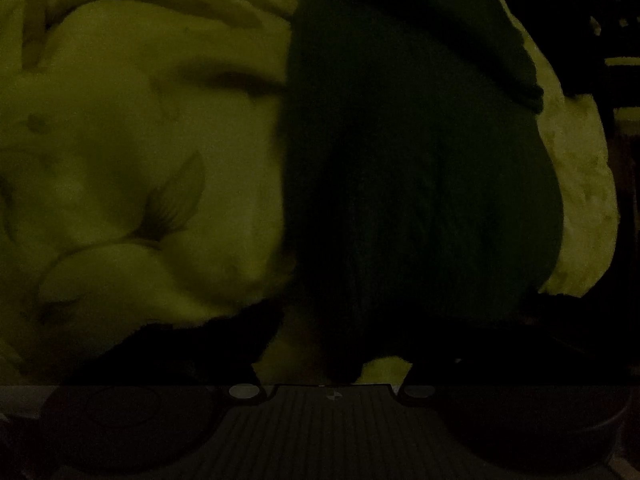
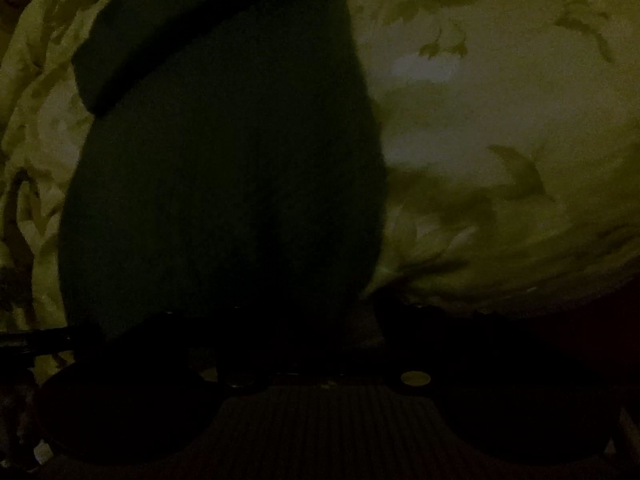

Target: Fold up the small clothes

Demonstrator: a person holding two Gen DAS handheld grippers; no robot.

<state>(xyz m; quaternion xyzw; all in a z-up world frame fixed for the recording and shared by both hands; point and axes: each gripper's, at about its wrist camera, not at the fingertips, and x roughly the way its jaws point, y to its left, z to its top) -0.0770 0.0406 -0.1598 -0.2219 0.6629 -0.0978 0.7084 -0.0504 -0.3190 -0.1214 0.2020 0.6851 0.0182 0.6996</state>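
The light is very dim. A dark garment [image 1: 412,140] lies flat on a pale bedsheet with a leaf print [image 1: 132,152], filling the middle and right of the left wrist view. It also shows in the right wrist view [image 2: 224,168], at the left and middle. My left gripper [image 1: 344,360] is low at the garment's near edge, and its dark fingers blend into the cloth. My right gripper [image 2: 304,344] is also at the garment's near edge. In both views the fingers are too dark to tell whether they are open or shut.
The bedsheet [image 2: 500,120] spreads out around the garment with soft wrinkles. The edge of the bed and a dark area [image 1: 624,80] show at the far right of the left wrist view.
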